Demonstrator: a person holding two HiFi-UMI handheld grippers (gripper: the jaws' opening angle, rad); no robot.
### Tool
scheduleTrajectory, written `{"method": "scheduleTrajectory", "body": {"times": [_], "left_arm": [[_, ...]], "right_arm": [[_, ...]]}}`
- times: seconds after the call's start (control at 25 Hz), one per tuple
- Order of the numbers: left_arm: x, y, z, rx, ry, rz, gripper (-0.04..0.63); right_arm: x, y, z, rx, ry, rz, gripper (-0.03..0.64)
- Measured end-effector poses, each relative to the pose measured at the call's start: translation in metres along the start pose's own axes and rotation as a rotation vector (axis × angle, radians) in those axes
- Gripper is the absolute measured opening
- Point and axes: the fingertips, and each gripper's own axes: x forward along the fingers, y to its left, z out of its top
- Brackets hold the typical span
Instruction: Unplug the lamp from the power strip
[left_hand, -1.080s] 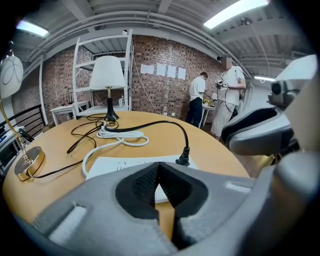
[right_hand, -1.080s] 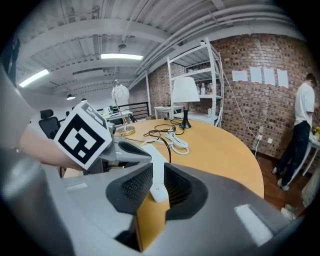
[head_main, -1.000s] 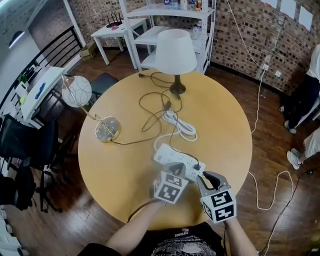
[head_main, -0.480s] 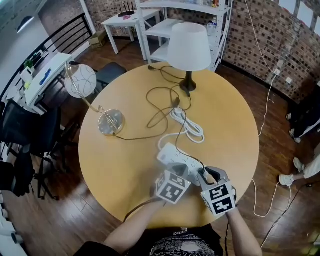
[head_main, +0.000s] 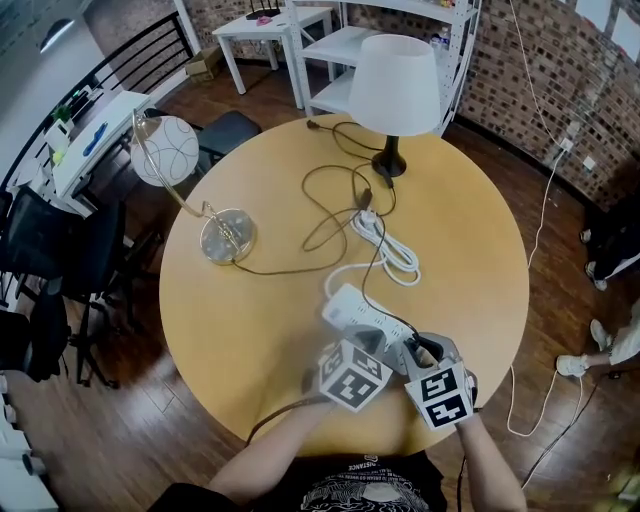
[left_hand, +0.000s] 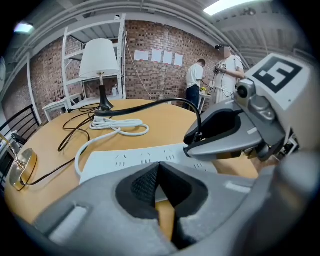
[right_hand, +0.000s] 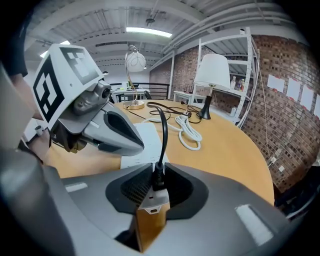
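A white power strip (head_main: 352, 308) lies on the round wooden table (head_main: 250, 330), near its front edge. A black cable (head_main: 375, 268) runs from the white-shaded lamp (head_main: 394, 72) to a black plug (right_hand: 158, 176) seated in the strip's near end. My right gripper (head_main: 412, 352) has this plug between its pads, and the jaws are closing on it. My left gripper (head_main: 345, 347) is shut, its tips at the strip's near edge (left_hand: 145, 157), just left of the right gripper (left_hand: 225, 135).
A globe lamp on a gold base (head_main: 228, 236) stands at the table's left, its thin cord crossing the middle. The strip's coiled white cable (head_main: 388, 245) lies behind it. Dark chairs (head_main: 60, 270) stand left of the table, white shelving (head_main: 340, 60) behind it, and people (left_hand: 195, 80) by the brick wall.
The head view has shifted, so the table and lamps sit lower and further right in the picture. Both grippers stay together at the strip's near end.
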Motion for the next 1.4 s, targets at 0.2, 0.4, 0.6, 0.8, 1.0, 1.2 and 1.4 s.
{"method": "scheduleTrajectory", "body": {"times": [0.2, 0.4, 0.6, 0.8, 1.0, 1.2, 1.4], "left_arm": [[0.002, 0.0, -0.002, 0.043, 0.044, 0.018, 0.0], [0.002, 0.0, -0.003, 0.061, 0.054, 0.017, 0.0], [0.004, -0.001, -0.003, 0.099, 0.094, 0.018, 0.0], [0.005, 0.0, -0.004, 0.135, 0.111, 0.024, 0.0], [0.004, -0.003, -0.005, 0.125, 0.11, 0.016, 0.0], [0.005, -0.001, -0.005, 0.129, 0.112, 0.018, 0.0], [0.004, -0.003, -0.004, 0.158, 0.112, 0.021, 0.0]], "right_arm": [[0.001, 0.0, 0.0, 0.034, 0.002, 0.013, 0.069], [0.001, 0.0, 0.001, 0.053, 0.01, 0.003, 0.063], [0.0, -0.001, 0.0, 0.074, 0.026, -0.01, 0.063], [-0.021, -0.012, 0.046, 0.137, -0.127, 0.0, 0.058], [-0.043, -0.026, 0.088, 0.092, -0.178, -0.04, 0.058], [-0.05, -0.025, 0.085, 0.097, -0.185, -0.055, 0.058], [-0.054, -0.029, 0.075, 0.149, -0.188, -0.062, 0.059]]}}
